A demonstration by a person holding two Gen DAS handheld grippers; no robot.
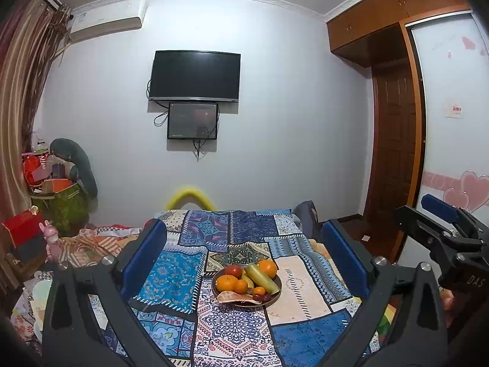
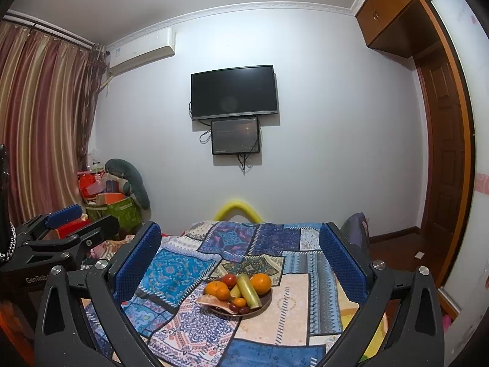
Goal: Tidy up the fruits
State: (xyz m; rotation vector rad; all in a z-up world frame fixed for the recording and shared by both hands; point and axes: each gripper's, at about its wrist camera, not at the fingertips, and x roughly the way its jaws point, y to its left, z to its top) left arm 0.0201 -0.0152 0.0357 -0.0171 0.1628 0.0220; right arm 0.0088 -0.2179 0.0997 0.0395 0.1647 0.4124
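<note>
A brown plate [image 1: 269, 301] [image 2: 264, 304] sits mid-cloth, piled with fruit. It holds a big orange [image 1: 267, 268] [image 2: 260, 283], a second orange [image 1: 226, 283], a red tomato-like fruit [image 1: 233, 271] [image 2: 229, 280], a long yellow-green fruit [image 1: 261, 279] [image 2: 247, 290], small tangerines, dark red berries [image 1: 263, 297] and a peel [image 1: 234, 296]. My left gripper [image 1: 243, 229] [image 2: 97, 215] hovers short of the plate, open and empty. My right gripper [image 2: 240, 229] [image 1: 411, 208] is beside it, also open and empty.
A blue patchwork cloth [image 1: 171, 278] [image 2: 177, 272] covers the surface. A yellow foam arc [image 1: 190, 195] stands behind it. Boxes and bags [image 1: 58, 189] pile at the left by the curtain [image 2: 39, 128]. The wall carries a TV [image 1: 195, 75], with a wooden door [image 1: 394, 153] at right.
</note>
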